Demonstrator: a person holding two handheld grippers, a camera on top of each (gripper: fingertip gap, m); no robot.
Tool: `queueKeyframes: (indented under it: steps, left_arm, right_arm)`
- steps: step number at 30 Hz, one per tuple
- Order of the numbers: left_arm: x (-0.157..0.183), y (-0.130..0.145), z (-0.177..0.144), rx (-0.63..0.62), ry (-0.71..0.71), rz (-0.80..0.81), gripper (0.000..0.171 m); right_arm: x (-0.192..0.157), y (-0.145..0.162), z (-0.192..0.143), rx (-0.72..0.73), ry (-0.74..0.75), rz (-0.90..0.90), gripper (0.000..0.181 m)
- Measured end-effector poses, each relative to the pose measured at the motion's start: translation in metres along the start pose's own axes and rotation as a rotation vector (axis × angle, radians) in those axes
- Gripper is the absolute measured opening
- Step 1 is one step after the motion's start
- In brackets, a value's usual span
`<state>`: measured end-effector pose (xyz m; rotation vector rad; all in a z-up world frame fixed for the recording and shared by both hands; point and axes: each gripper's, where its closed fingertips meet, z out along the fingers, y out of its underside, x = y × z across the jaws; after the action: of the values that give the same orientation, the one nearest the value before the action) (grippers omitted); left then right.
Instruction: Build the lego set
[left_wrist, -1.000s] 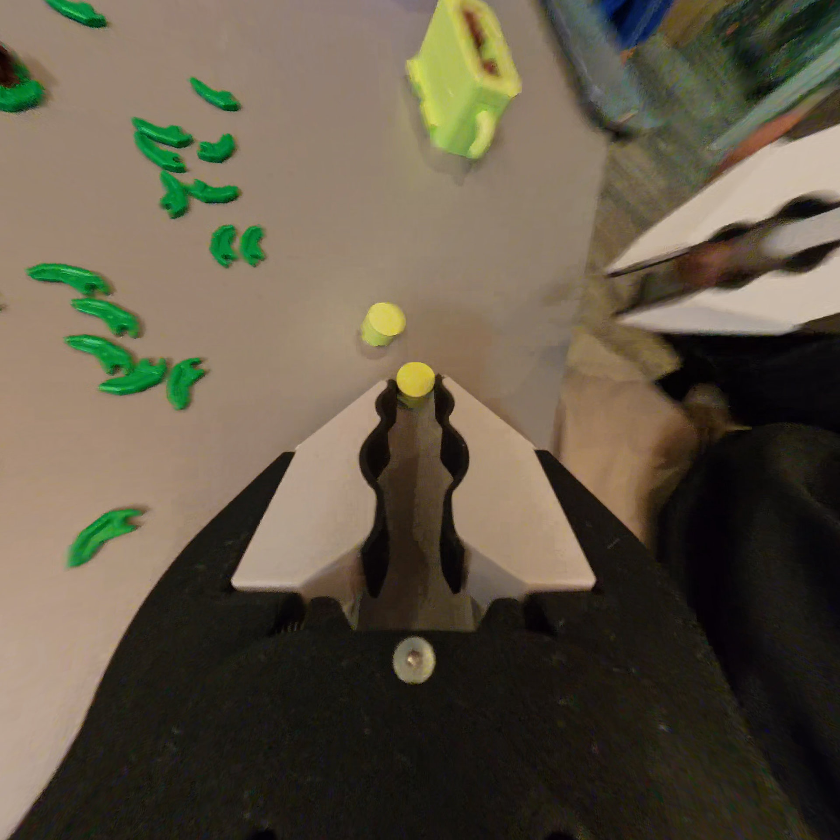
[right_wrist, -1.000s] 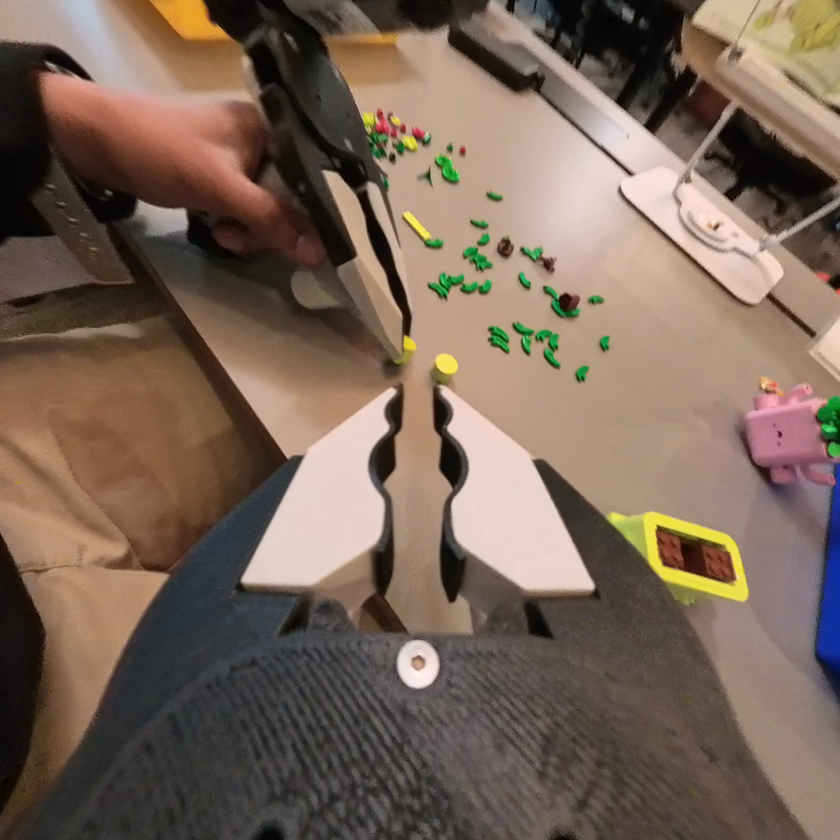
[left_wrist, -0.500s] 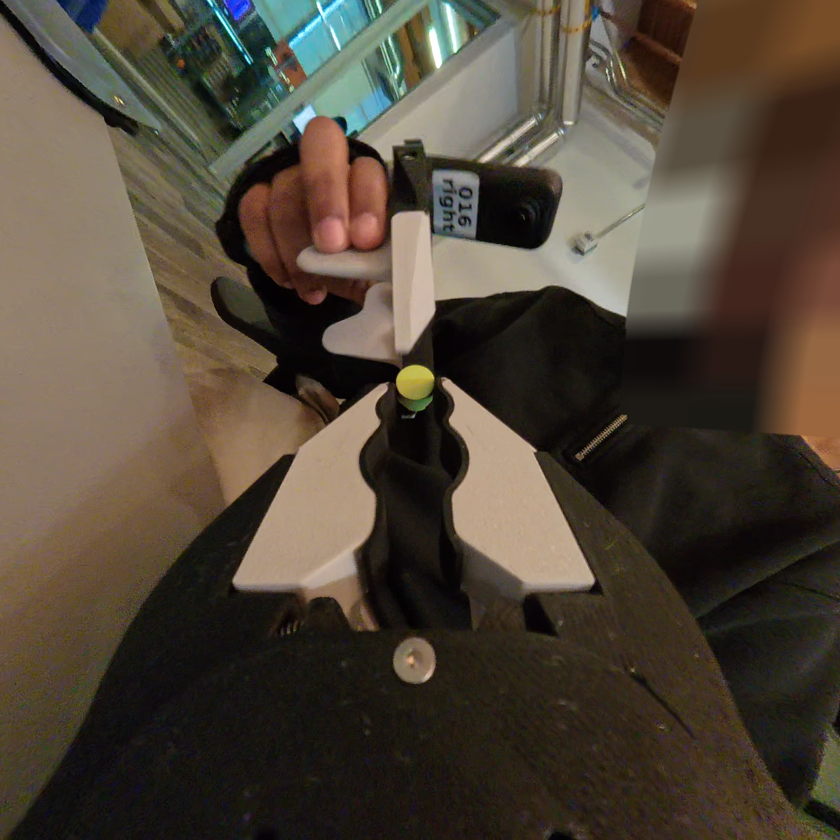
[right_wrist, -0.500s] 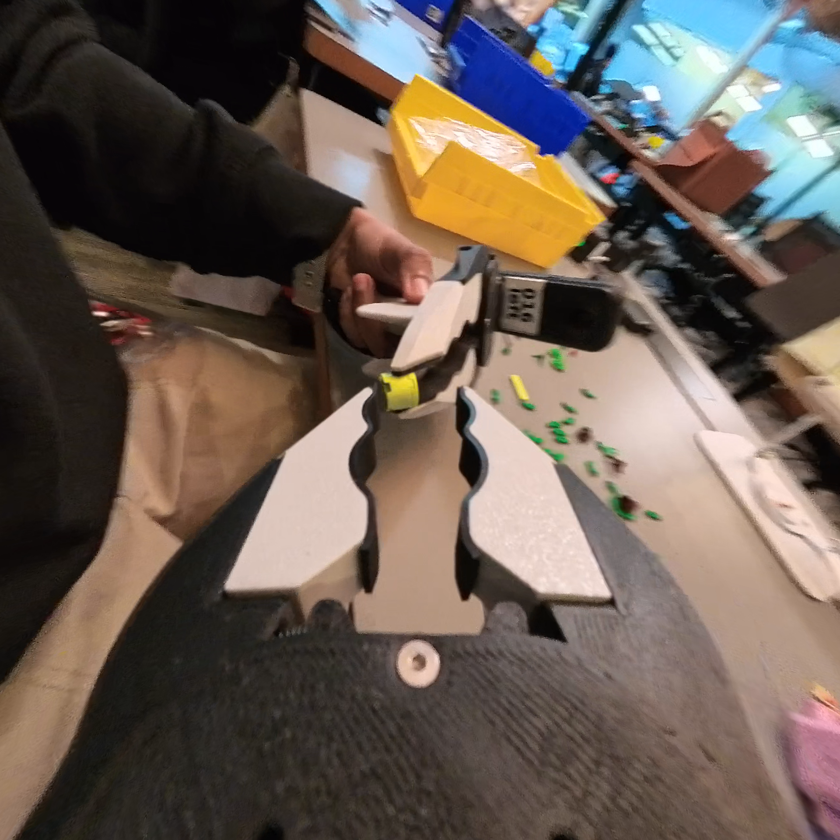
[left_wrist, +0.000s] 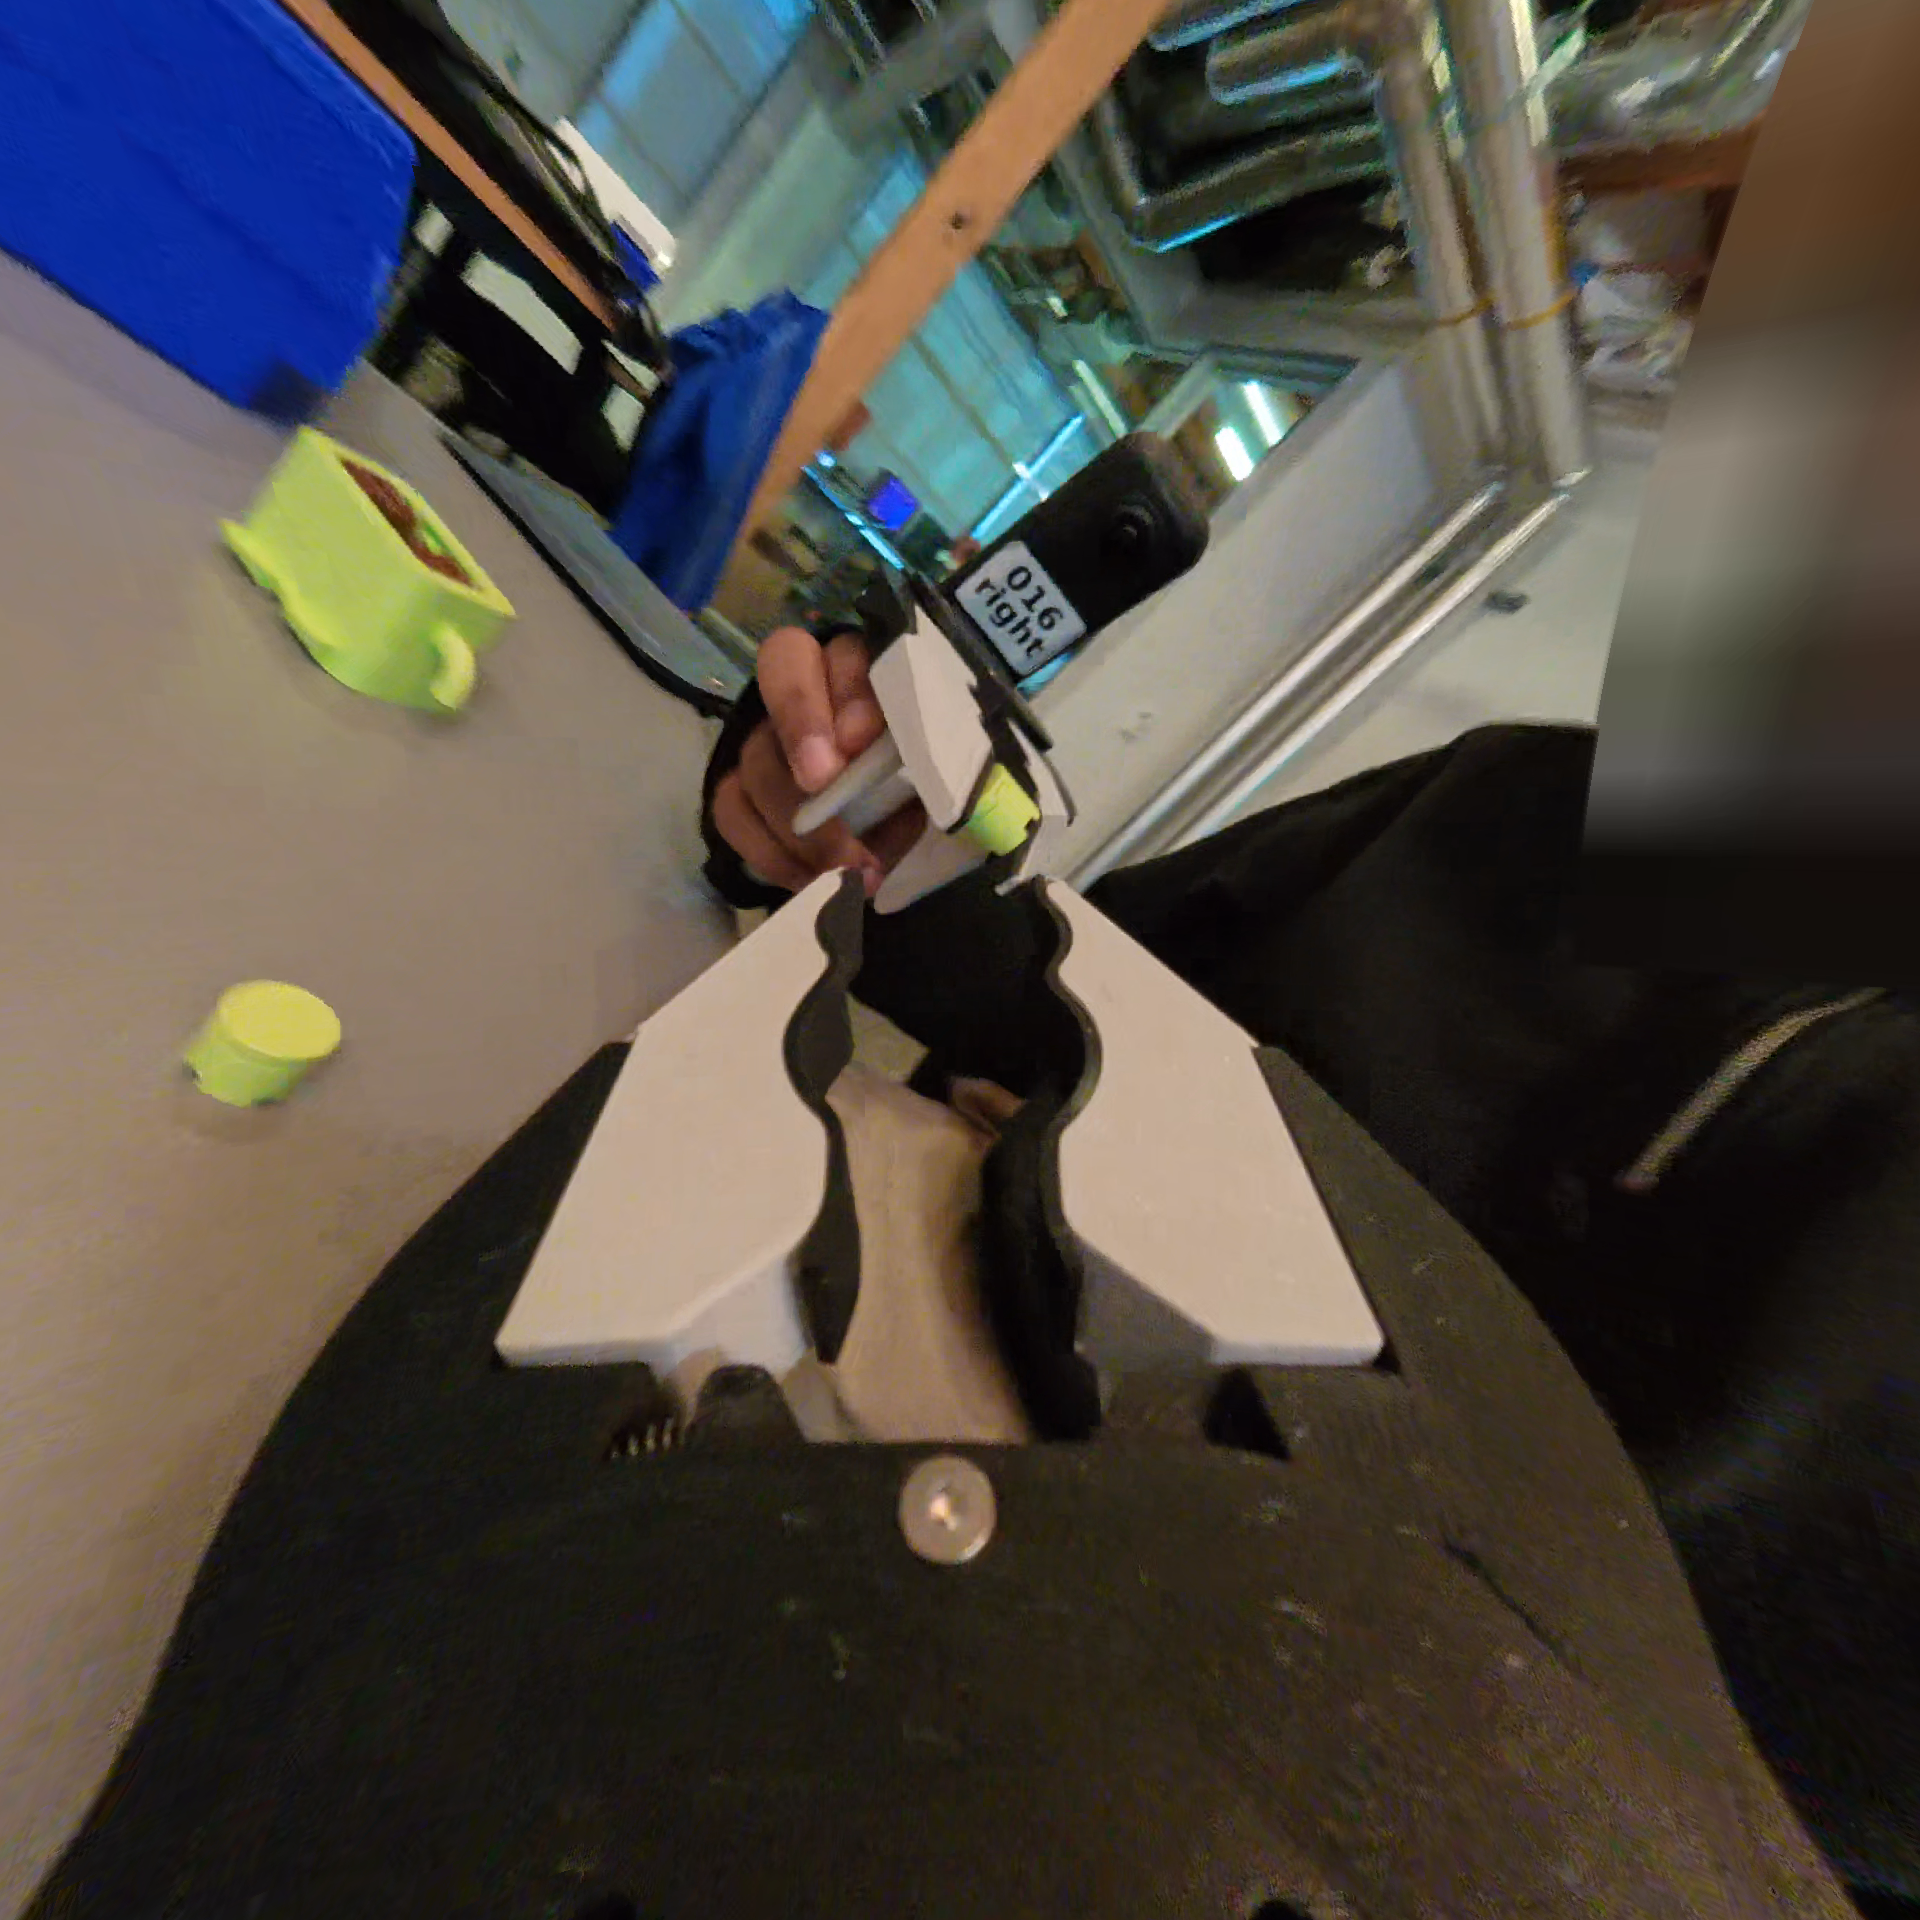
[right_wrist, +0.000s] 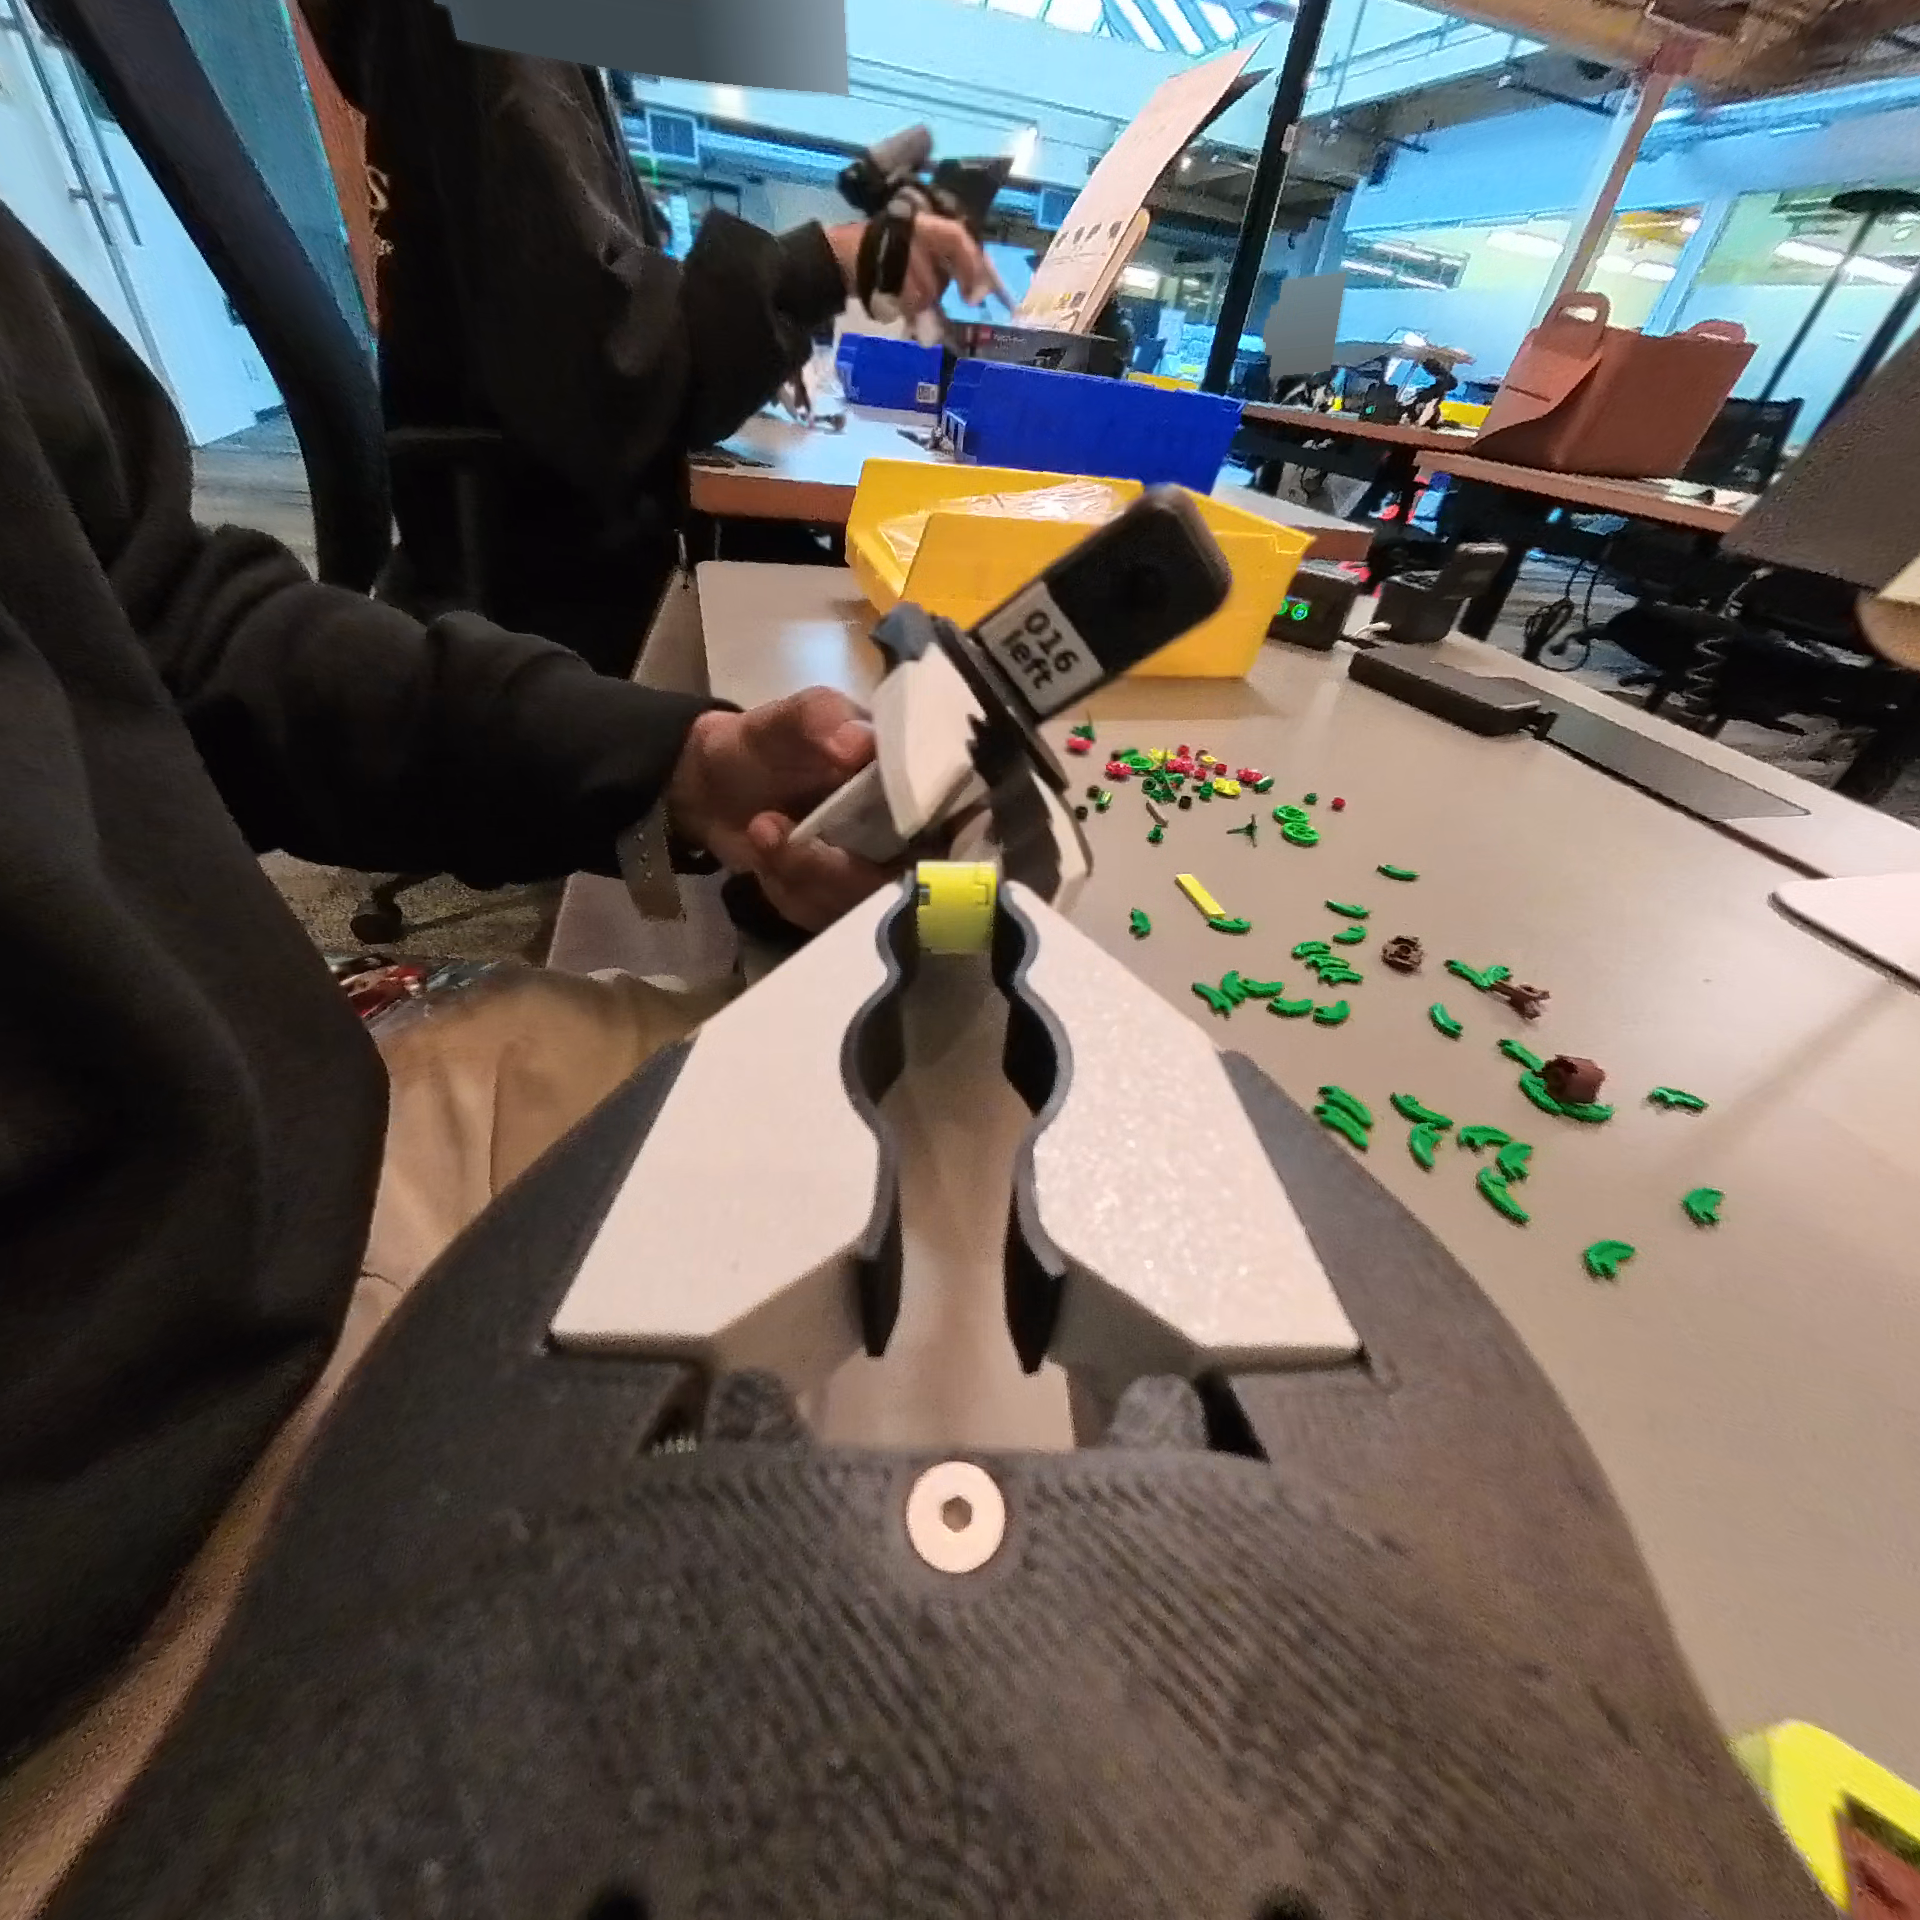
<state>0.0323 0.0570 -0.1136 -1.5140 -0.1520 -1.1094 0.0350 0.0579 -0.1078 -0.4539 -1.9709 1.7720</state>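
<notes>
Apparently mid-step: picking up round lime pieces to stack or seat in the build.

From the left wrist: left gripper (left_wrist: 940, 894) spread wide, holding nothing, tips just short of the right gripper (left_wrist: 987, 847). Pinched there, a small round lime piece (left_wrist: 1000, 821), lifted off the table (left_wrist: 312, 1299), well apart from the lime pot (left_wrist: 364, 592). Lying loose nearer the pot, a second round piece (left_wrist: 265, 1039), cap up.

From the right wrist: right gripper (right_wrist: 956, 896) closed on the lime piece (right_wrist: 956, 920) at the very tips, held crosswise, short and drum-shaped with a faint seam around it. Just beyond it, the left gripper (right_wrist: 1049, 873), empty. Scattered farther from the pot (right_wrist: 1808, 1808), green leaf pieces (right_wrist: 1434, 1132) and brown bits.

Likely next: carry the held piece down toward the pot or onto its twin, keep it square, press gently. Shallow tip grip, so some risk of twisting or popping free.
</notes>
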Motion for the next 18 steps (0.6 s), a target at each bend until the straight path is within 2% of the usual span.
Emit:
queueKeyframes:
  steps: [3, 6, 11, 18]
  left_arm:
    - [0.004, 0.004, 0.008, -0.016, -0.047, 0.129, 0.024]
    - [0.005, 0.002, 0.013, 0.011, -0.094, 0.204, 0.026]
    - [-0.005, 0.002, 0.010, -0.028, -0.280, 0.401, 0.024]
    - [-0.002, -0.005, 0.003, 0.029, -0.238, 0.355, 0.021]
  right_arm:
    - [0.004, 0.003, 0.001, -0.039, 0.016, -0.013, 0.012]
    - [0.003, 0.007, 0.006, -0.069, 0.017, -0.018, 0.012]
    - [0.008, 0.011, 0.006, -0.041, 0.012, 0.041, 0.012]
    - [0.012, 0.010, 0.002, -0.012, -0.003, 0.135, 0.012]
